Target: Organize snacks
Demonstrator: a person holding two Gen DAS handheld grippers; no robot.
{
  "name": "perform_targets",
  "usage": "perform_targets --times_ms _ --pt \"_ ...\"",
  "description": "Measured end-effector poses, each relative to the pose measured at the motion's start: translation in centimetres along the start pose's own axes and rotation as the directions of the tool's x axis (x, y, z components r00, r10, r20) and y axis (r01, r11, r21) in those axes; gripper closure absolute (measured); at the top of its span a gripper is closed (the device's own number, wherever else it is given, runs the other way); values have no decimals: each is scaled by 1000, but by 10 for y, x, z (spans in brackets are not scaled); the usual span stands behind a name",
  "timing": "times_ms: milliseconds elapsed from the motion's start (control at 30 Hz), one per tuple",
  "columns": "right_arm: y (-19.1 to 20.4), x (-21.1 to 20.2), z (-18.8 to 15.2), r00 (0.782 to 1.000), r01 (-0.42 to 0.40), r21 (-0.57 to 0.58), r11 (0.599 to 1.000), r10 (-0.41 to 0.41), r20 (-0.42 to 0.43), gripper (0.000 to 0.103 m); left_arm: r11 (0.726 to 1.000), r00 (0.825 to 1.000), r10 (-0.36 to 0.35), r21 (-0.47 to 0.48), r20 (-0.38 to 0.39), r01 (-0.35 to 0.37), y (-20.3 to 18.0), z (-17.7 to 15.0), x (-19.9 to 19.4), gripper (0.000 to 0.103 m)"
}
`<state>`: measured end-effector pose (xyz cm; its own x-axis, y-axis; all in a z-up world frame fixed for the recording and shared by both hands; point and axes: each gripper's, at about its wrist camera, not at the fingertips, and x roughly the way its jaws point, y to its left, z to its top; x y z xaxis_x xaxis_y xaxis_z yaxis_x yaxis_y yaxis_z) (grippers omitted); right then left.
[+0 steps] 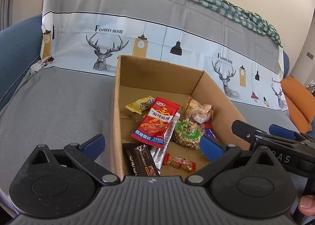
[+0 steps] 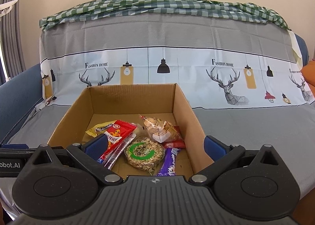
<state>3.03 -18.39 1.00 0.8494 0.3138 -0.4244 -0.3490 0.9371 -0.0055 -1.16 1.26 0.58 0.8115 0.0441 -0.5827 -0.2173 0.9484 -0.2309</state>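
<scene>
Snacks lie in one cardboard box (image 1: 118, 110): one red spicy packet (image 1: 156, 122), one round green-label cake (image 1: 187, 132), one black bar (image 1: 140, 160). Left gripper (image 1: 152, 146) and right gripper (image 2: 155, 144) both stand spread wide, holding nothing.

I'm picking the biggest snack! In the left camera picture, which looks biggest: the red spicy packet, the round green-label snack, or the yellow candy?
1. red spicy packet
2. round green-label snack
3. yellow candy, though it lies farther back, so it may look smaller.
</scene>
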Motion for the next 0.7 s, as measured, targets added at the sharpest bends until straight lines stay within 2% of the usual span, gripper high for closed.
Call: perform_targets --times_ms 700 --pt "-2 6 1 1000 -5 -3 1000 5 -14 1 1000 1000 -19 -1 -6 19 0 0 4 1"
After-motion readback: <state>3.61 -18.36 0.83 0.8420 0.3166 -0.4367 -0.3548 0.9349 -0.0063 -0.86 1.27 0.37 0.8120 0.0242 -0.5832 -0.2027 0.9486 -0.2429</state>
